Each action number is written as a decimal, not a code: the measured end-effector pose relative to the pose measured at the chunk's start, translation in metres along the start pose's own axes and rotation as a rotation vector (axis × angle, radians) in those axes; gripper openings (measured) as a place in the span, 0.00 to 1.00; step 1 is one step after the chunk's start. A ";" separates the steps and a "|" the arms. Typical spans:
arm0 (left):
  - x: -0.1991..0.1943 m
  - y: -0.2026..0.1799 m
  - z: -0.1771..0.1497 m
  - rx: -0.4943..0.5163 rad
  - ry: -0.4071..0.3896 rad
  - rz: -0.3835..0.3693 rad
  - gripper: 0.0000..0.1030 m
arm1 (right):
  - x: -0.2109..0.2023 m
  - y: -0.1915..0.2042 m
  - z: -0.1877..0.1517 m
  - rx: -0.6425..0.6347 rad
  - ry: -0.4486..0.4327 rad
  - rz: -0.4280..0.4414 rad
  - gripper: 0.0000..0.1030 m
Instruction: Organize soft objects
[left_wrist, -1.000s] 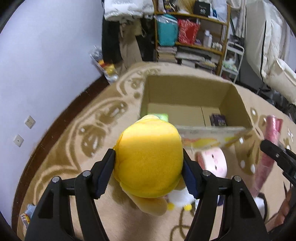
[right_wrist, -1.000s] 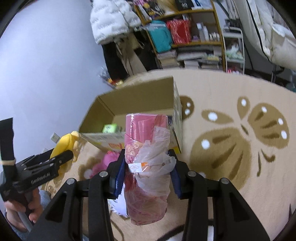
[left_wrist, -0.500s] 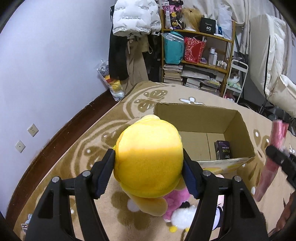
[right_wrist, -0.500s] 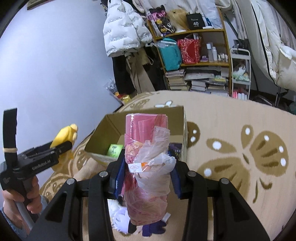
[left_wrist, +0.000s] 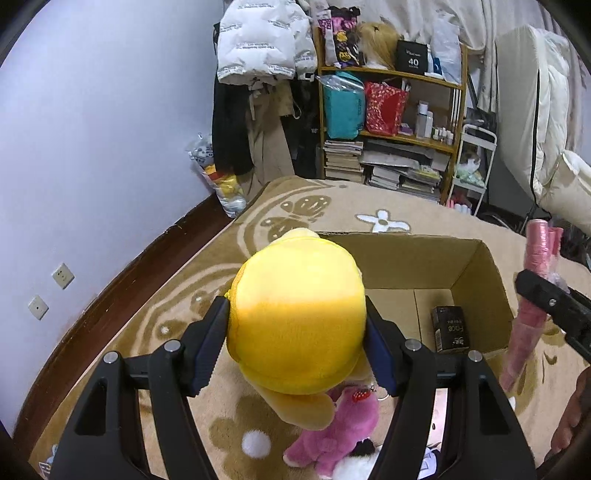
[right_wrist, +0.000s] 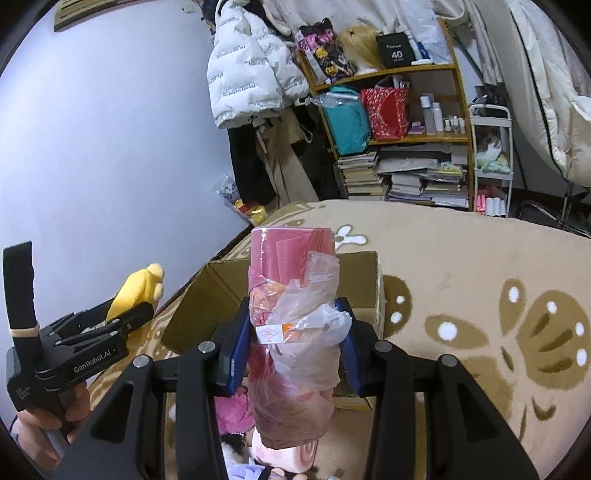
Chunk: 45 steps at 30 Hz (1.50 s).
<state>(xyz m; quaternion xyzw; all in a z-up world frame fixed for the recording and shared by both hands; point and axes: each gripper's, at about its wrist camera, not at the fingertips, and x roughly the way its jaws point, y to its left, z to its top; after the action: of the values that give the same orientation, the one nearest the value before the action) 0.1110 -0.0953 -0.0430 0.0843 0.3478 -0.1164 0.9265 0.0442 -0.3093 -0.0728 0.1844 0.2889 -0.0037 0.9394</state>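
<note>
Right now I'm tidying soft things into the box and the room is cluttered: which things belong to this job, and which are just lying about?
Job:
yellow plush in left gripper
pink roll in right gripper
box
pink plush on rug

Lying about:
shelf
white jacket
book stacks

Left tool (left_wrist: 295, 343) and right tool (right_wrist: 291, 350) both clamped, angled downward.

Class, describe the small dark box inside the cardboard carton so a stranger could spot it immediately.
Find the open cardboard carton on the patterned rug. On its floor, by the right-hand wall, stands a small box. It is black with pale lettering, the only dark item seen inside.
</note>
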 end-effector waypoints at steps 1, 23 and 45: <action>0.002 -0.001 0.001 0.004 0.003 0.001 0.66 | 0.005 0.000 0.001 -0.009 0.009 0.000 0.44; 0.037 -0.027 -0.004 0.070 0.087 -0.042 0.74 | 0.046 -0.001 -0.002 0.002 0.090 0.011 0.45; 0.021 -0.011 -0.003 0.043 0.117 -0.040 0.97 | 0.015 -0.007 -0.011 0.052 0.075 -0.027 0.96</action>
<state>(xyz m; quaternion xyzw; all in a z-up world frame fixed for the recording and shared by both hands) 0.1216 -0.1082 -0.0606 0.1039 0.4005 -0.1374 0.9000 0.0500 -0.3100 -0.0920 0.2048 0.3262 -0.0169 0.9227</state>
